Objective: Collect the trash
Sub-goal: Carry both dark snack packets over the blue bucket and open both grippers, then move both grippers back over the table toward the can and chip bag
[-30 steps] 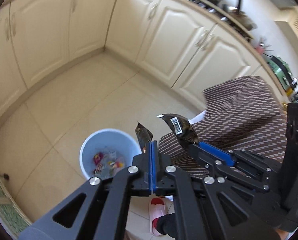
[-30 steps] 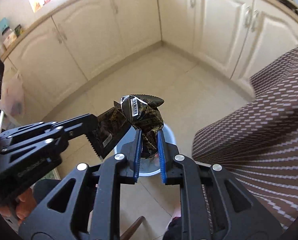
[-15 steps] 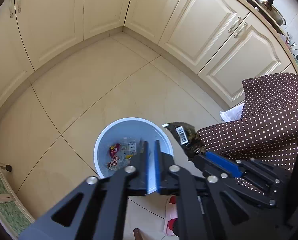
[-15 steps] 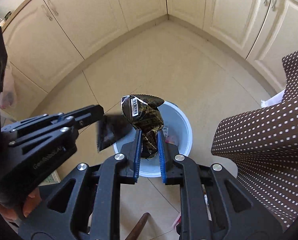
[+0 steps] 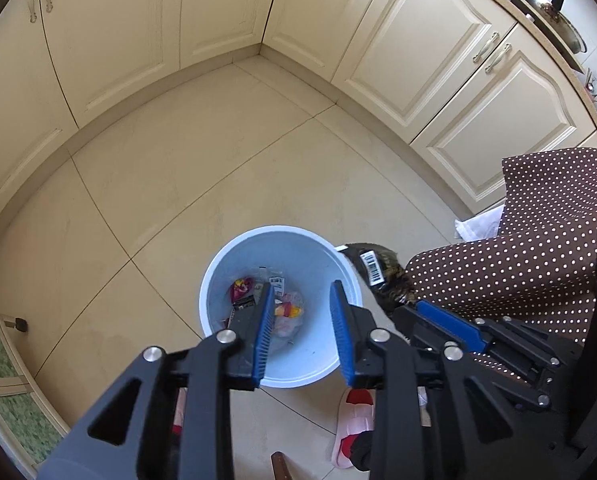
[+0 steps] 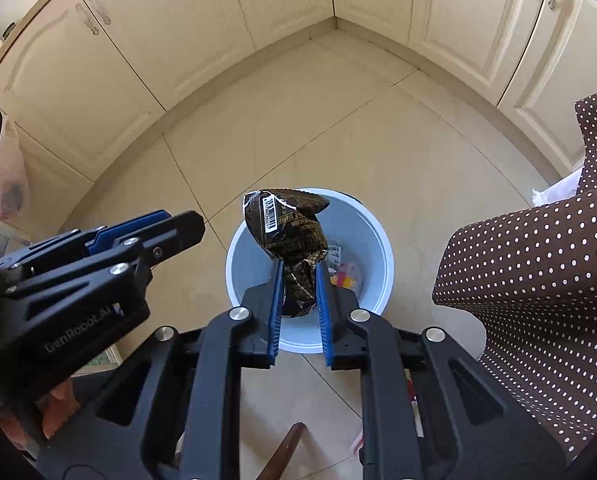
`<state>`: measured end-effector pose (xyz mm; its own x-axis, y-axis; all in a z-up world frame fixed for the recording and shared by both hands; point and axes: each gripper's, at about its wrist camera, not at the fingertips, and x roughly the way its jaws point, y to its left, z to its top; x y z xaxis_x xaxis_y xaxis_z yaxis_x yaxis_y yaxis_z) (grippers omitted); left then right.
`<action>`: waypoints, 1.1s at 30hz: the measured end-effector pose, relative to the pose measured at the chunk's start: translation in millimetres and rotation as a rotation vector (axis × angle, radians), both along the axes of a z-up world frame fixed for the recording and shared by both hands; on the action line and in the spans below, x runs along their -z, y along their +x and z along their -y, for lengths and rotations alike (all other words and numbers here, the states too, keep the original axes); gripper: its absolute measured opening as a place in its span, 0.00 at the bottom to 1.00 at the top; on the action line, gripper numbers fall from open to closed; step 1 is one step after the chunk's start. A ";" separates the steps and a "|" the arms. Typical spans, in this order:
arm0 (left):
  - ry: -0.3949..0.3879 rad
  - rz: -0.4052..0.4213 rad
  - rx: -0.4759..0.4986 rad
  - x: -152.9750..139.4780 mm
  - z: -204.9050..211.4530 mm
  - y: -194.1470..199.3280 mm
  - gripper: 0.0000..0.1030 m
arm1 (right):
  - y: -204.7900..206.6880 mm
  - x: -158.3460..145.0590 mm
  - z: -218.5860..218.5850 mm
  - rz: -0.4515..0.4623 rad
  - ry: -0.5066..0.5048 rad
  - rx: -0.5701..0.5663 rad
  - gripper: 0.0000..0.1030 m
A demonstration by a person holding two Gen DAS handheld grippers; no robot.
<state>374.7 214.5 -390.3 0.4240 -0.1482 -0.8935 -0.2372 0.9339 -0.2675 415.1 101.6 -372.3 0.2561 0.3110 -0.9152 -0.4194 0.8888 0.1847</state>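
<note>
A pale blue bin (image 5: pixel 218 276) stands on the tiled floor with several colourful wrappers (image 5: pixel 286 312) at its bottom. My left gripper (image 5: pixel 302 286) hangs right over the bin mouth, its jaws opening with nothing between them. To its right, my right gripper (image 6: pixel 299 266) is shut on a crumpled dark snack wrapper (image 6: pixel 290 228) with a white barcode, held above the bin (image 6: pixel 378 240). That wrapper (image 5: pixel 372 272) shows at the bin's right rim in the left wrist view. From the right wrist view the left gripper (image 6: pixel 178 222) sits left of the bin.
A brown cloth with white dots (image 5: pixel 538 248) hangs close on the right. Cream cabinet doors (image 5: pixel 438 60) line the far corner. A pink and red slipper (image 5: pixel 354 412) lies just below the bin. A green mat (image 5: pixel 2 380) is at the left edge.
Both grippers came down closer over the bin. The left gripper opened and the dark wrapper it held dropped out. The right gripper still grips its wrapper.
</note>
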 end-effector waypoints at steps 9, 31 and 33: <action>0.001 -0.011 -0.020 5.2 -6.6 -3.8 0.31 | 0.0 -1.7 1.2 0.013 0.001 0.009 0.18; 0.002 -0.001 -0.034 2.7 -14.3 -5.7 0.38 | 3.4 -8.7 3.9 0.037 0.004 0.032 0.26; -0.005 0.003 -0.034 -0.3 -13.5 -7.0 0.39 | 1.5 -11.7 6.3 0.040 0.003 0.035 0.26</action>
